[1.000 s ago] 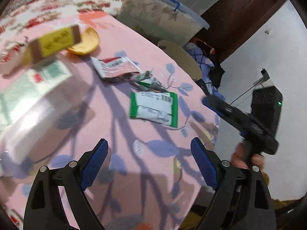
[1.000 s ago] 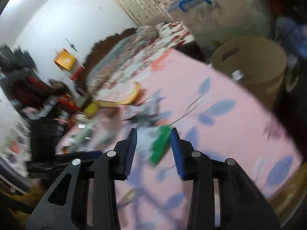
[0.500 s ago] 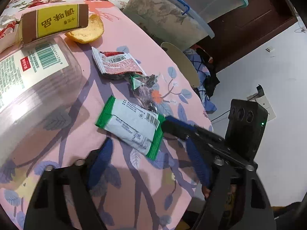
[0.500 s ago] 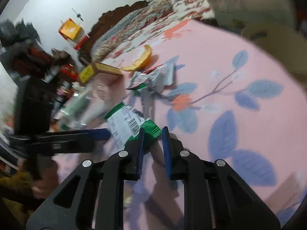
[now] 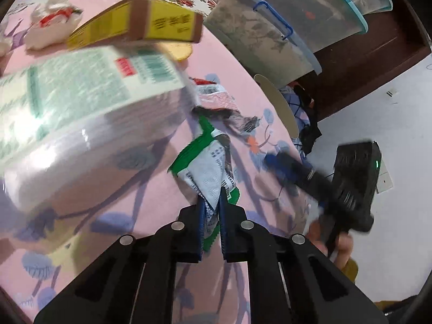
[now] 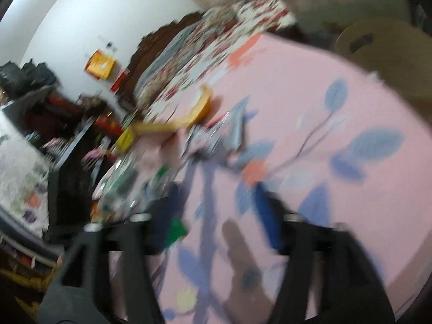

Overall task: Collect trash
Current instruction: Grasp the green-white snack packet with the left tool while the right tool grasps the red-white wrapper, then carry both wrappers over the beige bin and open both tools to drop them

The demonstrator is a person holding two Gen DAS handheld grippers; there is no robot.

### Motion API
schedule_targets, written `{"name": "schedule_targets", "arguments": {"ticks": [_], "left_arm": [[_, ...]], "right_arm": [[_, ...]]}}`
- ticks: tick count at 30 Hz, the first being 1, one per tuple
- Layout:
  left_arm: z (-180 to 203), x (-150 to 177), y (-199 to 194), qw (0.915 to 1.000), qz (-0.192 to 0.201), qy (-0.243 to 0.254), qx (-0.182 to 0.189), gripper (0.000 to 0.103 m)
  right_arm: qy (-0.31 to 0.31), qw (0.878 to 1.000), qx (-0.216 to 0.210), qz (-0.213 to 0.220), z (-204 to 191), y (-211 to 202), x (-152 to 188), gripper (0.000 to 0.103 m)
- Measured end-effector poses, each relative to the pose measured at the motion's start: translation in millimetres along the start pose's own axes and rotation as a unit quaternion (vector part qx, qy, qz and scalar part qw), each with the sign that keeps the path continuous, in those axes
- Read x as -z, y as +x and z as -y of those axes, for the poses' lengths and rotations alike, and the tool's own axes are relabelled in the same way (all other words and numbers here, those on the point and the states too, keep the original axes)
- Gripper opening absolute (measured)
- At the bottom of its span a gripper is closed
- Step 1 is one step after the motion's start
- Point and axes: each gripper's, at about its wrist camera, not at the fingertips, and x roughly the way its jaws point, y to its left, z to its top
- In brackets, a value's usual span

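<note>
In the left wrist view my left gripper (image 5: 210, 202) is shut on the near end of a green and white wrapper (image 5: 208, 162), which is crumpled and lifted off the pink leaf-print tablecloth (image 5: 129, 189). A red and white wrapper (image 5: 213, 94) and a dark crumpled wrapper (image 5: 237, 118) lie beyond it. My right gripper (image 5: 286, 167) shows blurred at the right. In the blurred right wrist view the right gripper (image 6: 216, 210) stands open and empty above the cloth, with silver wrappers (image 6: 229, 132) ahead.
A large clear lidded tub with a green-print label (image 5: 67, 102) and a yellow-brown box (image 5: 140, 27) on it fill the left. An orange peel (image 6: 199, 108) lies further back. Clear storage bins (image 5: 264, 37) and a cardboard drum (image 6: 378, 54) stand past the table edge.
My left gripper has shut on the green and white wrapper and lifted it. My right gripper, shut at the wrapper half a second ago, has opened and drawn back to the right.
</note>
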Motion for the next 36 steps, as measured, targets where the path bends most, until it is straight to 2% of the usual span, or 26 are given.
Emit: {"name": "schedule_targets", "arguments": {"ticks": [3, 7, 9, 10, 11, 12, 13, 15, 16, 21, 24, 31, 36], "left_arm": [[-4.7, 1.1, -0.7, 0.9999, 0.0, -0.01, 0.003, 0.008], [-4.2, 1.0, 0.1, 0.9999, 0.001, -0.011, -0.003, 0.008], [-2.9, 1.4, 0.0, 1.0, 0.002, -0.008, -0.006, 0.008], [-3.1, 1.9, -0.4, 1.0, 0.002, -0.006, -0.006, 0.009], [-2.9, 1.7, -0.1, 1.0, 0.002, -0.006, -0.006, 0.008], [-2.8, 1.3, 0.4, 1.0, 0.001, -0.007, -0.005, 0.009], [-3.1, 1.1, 1.2, 1.0, 0.001, -0.008, -0.004, 0.009], [-3.3, 1.5, 0.7, 1.0, 0.0, -0.008, -0.006, 0.008], [-3.3, 1.5, 0.4, 0.9999, -0.001, -0.008, -0.006, 0.008], [13.1, -6.3, 6.8, 0.9999, -0.009, 0.009, -0.001, 0.008], [28.3, -15.6, 16.8, 0.9995, -0.019, 0.024, 0.004, 0.008], [86.5, -64.0, 61.9, 0.9958, -0.04, 0.082, 0.006, 0.008], [144.8, -118.0, 119.8, 0.9894, -0.059, 0.133, 0.001, 0.008]], "right_arm": [[0.0, 1.0, 0.015, 0.004, 4.8, 11.5, -23.7, 0.065], [-0.023, 0.999, 0.046, -0.019, 2.0, 44.3, -52.0, 0.065], [-0.064, 0.995, 0.063, -0.033, -14.7, 58.6, -54.9, 0.065], [-0.086, 0.993, 0.075, -0.04, -22.2, 63.6, -54.3, 0.059], [-0.116, 0.988, 0.086, -0.052, -31.8, 71.1, -50.5, 0.038], [-0.152, 0.981, 0.107, -0.061, -43.4, 75.7, -44.4, 0.035], [-0.168, 0.977, 0.113, -0.067, -49.0, 76.5, -41.1, 0.02], [-0.191, 0.972, 0.121, -0.071, -54.8, 73.6, -30.8, 0.016], [-0.19, 0.972, 0.121, -0.063, -53.9, 65.3, -27.1, 0.01], [-0.109, 0.988, 0.108, -0.005, -17.5, 12.7, -25.8, 0.008], [-0.067, 0.992, 0.108, 0.02, 4.5, -13.3, -28.0, 0.008], [0.032, 0.987, 0.125, 0.091, 81.3, -70.8, -62.7, 0.008], [0.12, 0.975, 0.135, 0.131, 146.7, -101.6, -91.4, 0.008]]}}
